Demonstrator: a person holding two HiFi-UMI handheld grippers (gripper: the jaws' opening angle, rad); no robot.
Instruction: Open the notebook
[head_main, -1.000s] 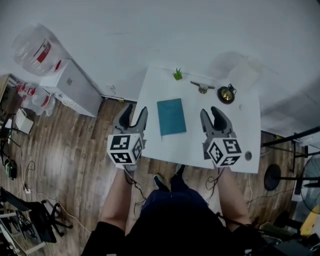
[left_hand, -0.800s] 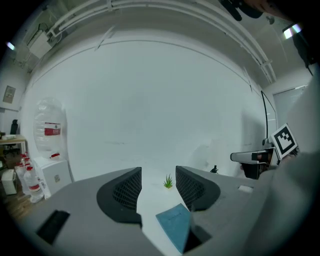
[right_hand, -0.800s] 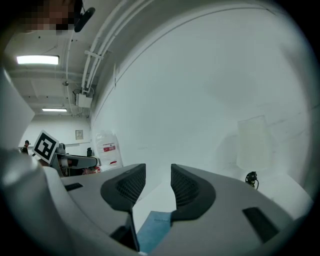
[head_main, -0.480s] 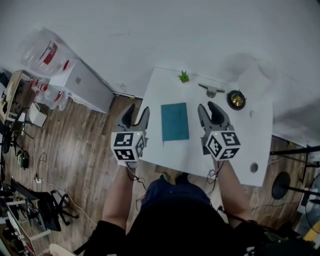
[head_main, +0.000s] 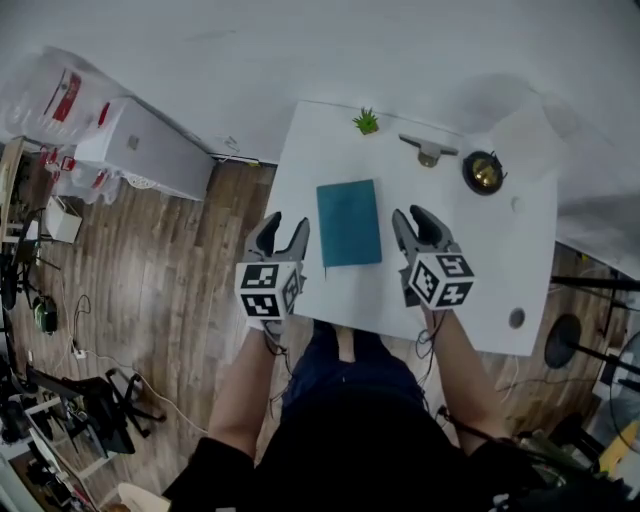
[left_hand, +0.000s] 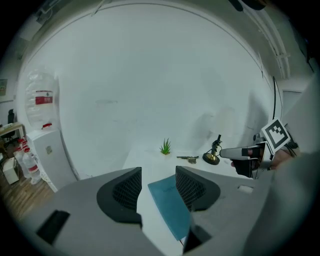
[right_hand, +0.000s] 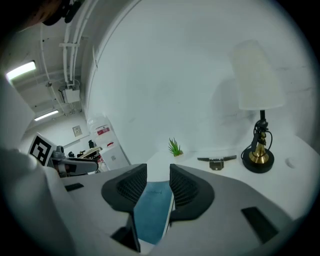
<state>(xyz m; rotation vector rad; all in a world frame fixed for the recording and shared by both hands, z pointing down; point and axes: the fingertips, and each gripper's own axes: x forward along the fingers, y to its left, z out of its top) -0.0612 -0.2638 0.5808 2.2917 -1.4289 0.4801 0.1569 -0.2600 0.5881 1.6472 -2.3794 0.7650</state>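
A closed teal notebook (head_main: 349, 222) lies flat in the middle of the white table (head_main: 480, 285). My left gripper (head_main: 283, 222) hovers at the table's left edge, just left of the notebook, open with nothing between its jaws. My right gripper (head_main: 415, 215) hovers to the right of the notebook; its jaws are closing, still apart and empty. In the left gripper view the notebook (left_hand: 170, 205) shows under the right jaw of the left gripper (left_hand: 157, 172). In the right gripper view the notebook (right_hand: 150, 212) lies below the gap of the right gripper (right_hand: 158, 169).
At the table's far edge stand a small green plant (head_main: 366, 121), a metal hinge-like piece (head_main: 428, 150) and a brass lamp (head_main: 484, 171) with a white shade. A white cabinet (head_main: 140, 150) and water jugs (head_main: 50, 95) stand on the wooden floor to the left.
Both grippers have come down and drawn closer to the table, flanking the notebook more tightly. The notebook has not moved and stays closed.
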